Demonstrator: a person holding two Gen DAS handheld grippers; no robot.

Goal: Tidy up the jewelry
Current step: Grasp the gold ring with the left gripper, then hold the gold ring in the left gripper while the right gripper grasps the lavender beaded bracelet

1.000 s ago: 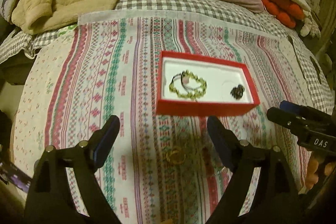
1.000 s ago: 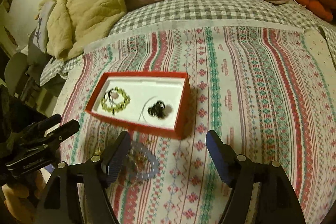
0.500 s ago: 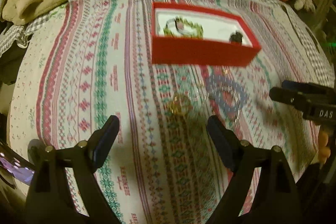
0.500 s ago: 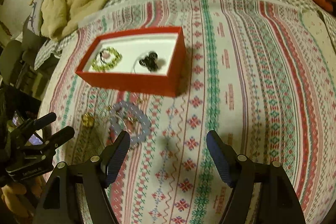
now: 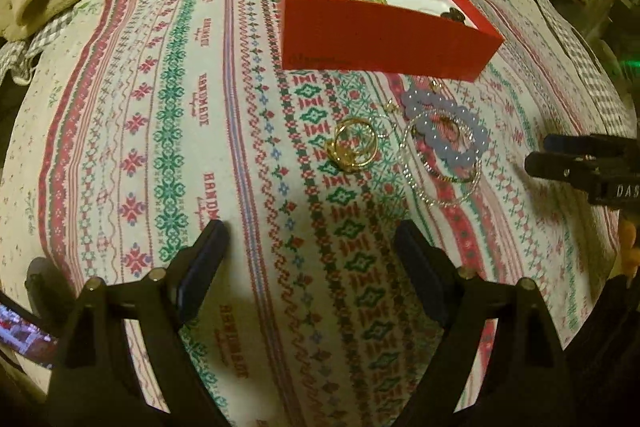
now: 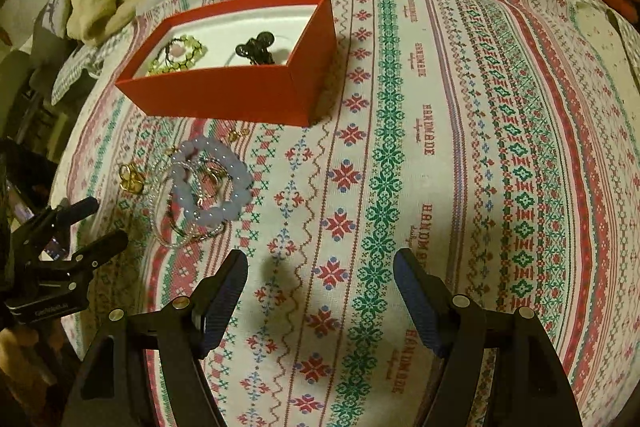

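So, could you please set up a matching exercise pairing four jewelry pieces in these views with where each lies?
Things:
1. green bead bracelet
2. dark beaded piece
3. lavender bead bracelet
4. gold rings

Places:
A. on the cloth, nearest the left gripper
B. left part of the red box
C. right part of the box
D. on the cloth, over thin bangles

Pairs: 1-B, 2-C, 3-D, 4-A

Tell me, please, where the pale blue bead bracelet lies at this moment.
The pale blue bead bracelet lies on the patterned cloth, in front of the red box and right of the gold rings in the left wrist view.
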